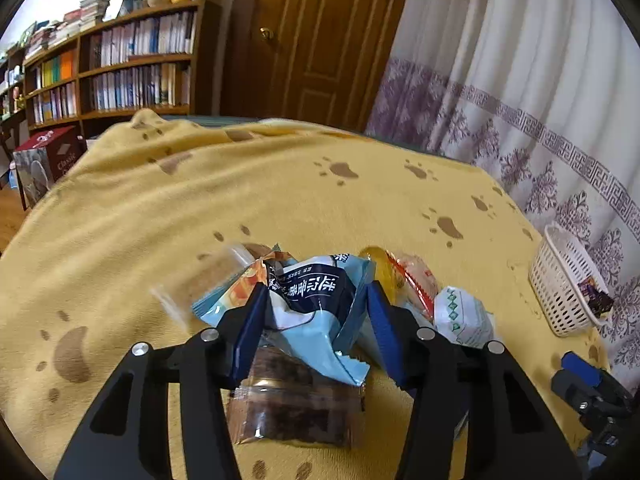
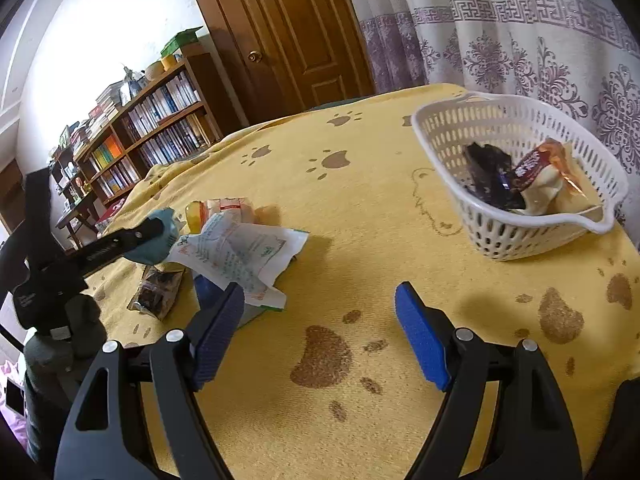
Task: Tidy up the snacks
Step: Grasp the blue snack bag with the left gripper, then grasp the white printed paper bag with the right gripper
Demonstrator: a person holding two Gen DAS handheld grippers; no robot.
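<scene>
left gripper [image 1: 316,316] is clenched on a light-blue snack packet [image 1: 312,300] w/ dark navy print, blue pads pressing both sides and crumpling it at the top of the snack pile. under it lies a clear-wrapped brown cake [image 1: 296,412], and beside it on the right an orange-red packet [image 1: 408,280] plus a white packet w/ green marks [image 1: 464,316]. all sit on a yellow blanket w/ brown paw prints [image 1: 280,200]. right gripper [image 2: 320,336] hangs released over bare blanket (nothing between its pads), just beside the white packet's edge. white slotted basket [image 2: 516,236] stands well apart from the pile by the curtain [image 2: 520,40], w/ a dark wrapper [image 2: 492,180] and a red-brown packet [image 2: 536,164] inside.
</scene>
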